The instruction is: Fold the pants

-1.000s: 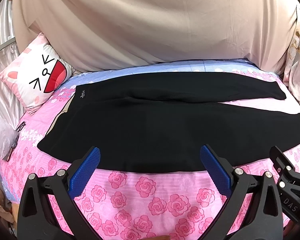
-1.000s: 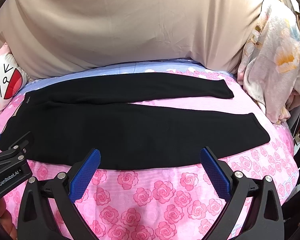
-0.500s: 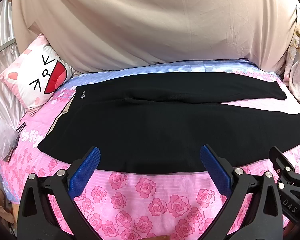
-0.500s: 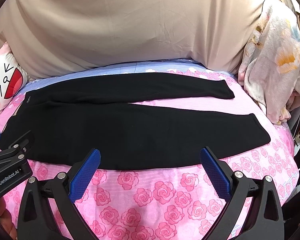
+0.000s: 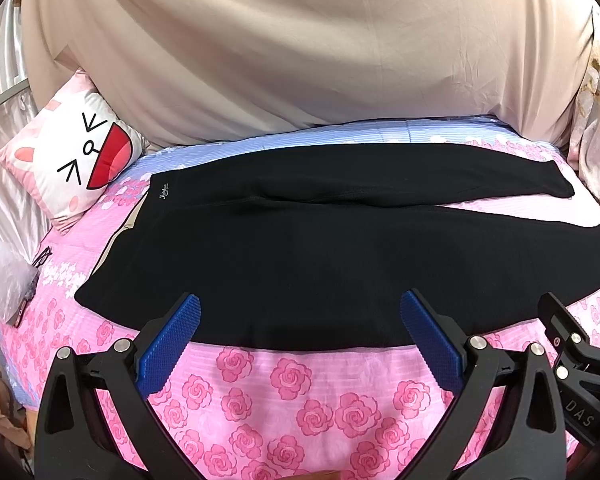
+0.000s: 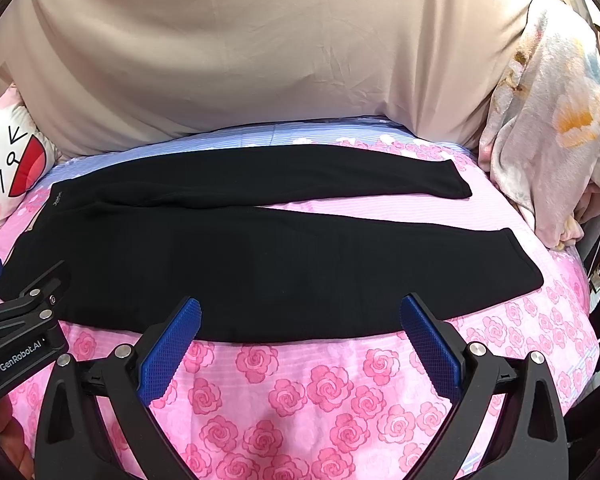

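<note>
Black pants [image 5: 324, 248] lie flat on a pink rose-print bedspread [image 5: 300, 392], waist at the left, both legs spread toward the right. They also show in the right wrist view [image 6: 268, 256]. My left gripper [image 5: 300, 312] is open and empty, hovering over the near edge of the pants near the waist side. My right gripper [image 6: 300, 314] is open and empty, over the near edge of the front leg. Each gripper shows at the edge of the other's view.
A cartoon-face pillow [image 5: 76, 160] leans at the back left. A beige sheet [image 5: 300, 60] hangs behind the bed. A floral blanket [image 6: 552, 140] is piled at the right. A plastic bag [image 5: 12, 280] lies at the bed's left edge.
</note>
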The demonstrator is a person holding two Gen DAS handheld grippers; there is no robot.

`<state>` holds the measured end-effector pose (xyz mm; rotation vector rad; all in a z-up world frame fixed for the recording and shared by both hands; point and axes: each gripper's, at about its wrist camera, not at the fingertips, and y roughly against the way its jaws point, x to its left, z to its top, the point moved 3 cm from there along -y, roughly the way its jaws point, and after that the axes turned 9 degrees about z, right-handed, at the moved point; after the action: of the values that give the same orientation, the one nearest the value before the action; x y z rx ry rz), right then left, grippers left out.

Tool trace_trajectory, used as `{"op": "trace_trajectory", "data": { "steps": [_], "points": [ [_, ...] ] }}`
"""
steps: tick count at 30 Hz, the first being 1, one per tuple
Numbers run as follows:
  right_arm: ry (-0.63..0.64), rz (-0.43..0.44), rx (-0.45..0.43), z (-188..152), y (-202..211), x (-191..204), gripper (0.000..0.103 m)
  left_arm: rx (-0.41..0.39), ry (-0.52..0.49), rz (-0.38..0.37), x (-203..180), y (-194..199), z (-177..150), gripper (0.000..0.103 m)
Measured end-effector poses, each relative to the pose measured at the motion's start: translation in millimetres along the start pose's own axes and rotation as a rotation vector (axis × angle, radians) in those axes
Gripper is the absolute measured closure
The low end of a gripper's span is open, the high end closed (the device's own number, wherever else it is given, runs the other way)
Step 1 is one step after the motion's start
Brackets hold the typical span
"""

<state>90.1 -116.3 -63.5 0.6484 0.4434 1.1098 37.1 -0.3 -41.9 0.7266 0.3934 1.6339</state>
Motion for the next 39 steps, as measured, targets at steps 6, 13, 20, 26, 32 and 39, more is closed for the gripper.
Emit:
{"op": "trace_trajectory", "data": {
  "steps": [6,13,20,26,32,39],
  "points": [
    [-0.003,0.003,0.008,1.3,-3.0,-0.3,0.005,0.01,-0.006,0.001,-1.9,-4.5,3.4,0.005],
    [-0.02,0.007,0.019,4.2,-13.5,-15.5,0.005,0.025,-0.029,0.01,-7.9,-15.6,8.5,0.005],
    [-0.03,0.049,-0.013,32.8,-31.8,-63.9,0.005,0.035,-0.06,0.008,-14.5,-38.2,21.6,0.005],
    [-0.084,0.026,-0.067,104.5,-79.3,-186.7,0.005,0.031,-0.01,-0.041,-7.9,-68.4,47.4,0.005],
    [-0.126,-0.016,0.048,164.1,-176.3,-311.0,0.007,0.002,0.035,-0.007,2.8,-99.6,73.0,0.005],
    [-0.186,0.007,0.15,183.2,-250.8,-367.7,0.02,0.093,0.093,0.07,46.1,-160.5,105.8,0.005]
  ]
}}
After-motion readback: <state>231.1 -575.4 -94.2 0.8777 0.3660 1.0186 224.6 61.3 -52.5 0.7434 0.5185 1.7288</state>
